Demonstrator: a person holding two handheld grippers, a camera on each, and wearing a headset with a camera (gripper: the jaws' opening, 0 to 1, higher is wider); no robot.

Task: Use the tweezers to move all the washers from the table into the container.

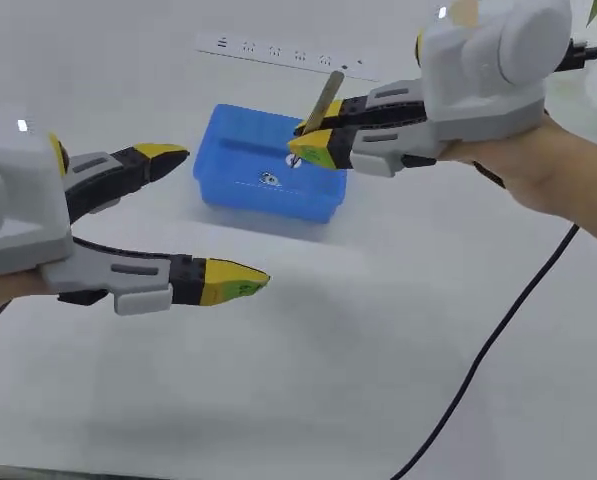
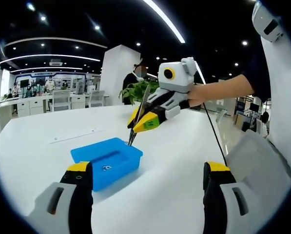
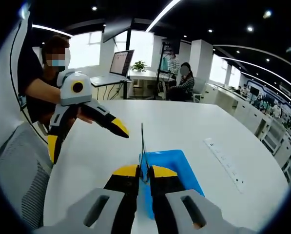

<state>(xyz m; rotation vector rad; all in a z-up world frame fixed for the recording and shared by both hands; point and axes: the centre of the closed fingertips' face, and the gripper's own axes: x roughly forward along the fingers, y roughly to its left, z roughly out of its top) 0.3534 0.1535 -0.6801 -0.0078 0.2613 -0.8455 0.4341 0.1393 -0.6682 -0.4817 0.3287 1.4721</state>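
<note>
A blue container (image 1: 240, 140) stands on the white table, with a small washer (image 1: 269, 180) on its floor. My right gripper (image 1: 313, 148) hovers over the container's right side, shut on metal tweezers (image 1: 325, 98) that point down into it. A small silver glint (image 1: 293, 162) sits by the tweezers' tip; whether it is pinched is unclear. In the right gripper view, the jaws (image 3: 144, 171) clamp the tweezers (image 3: 143, 144) above the container (image 3: 177, 168). My left gripper (image 1: 203, 215) is open and holds nothing, just left of and in front of the container (image 2: 106, 161).
A white power strip (image 1: 278, 50) lies behind the container. A black cable (image 1: 498, 340) trails from the right gripper across the table toward the front edge. People sit at desks in the background, and a mesh chair (image 3: 18, 180) stands at the table's side.
</note>
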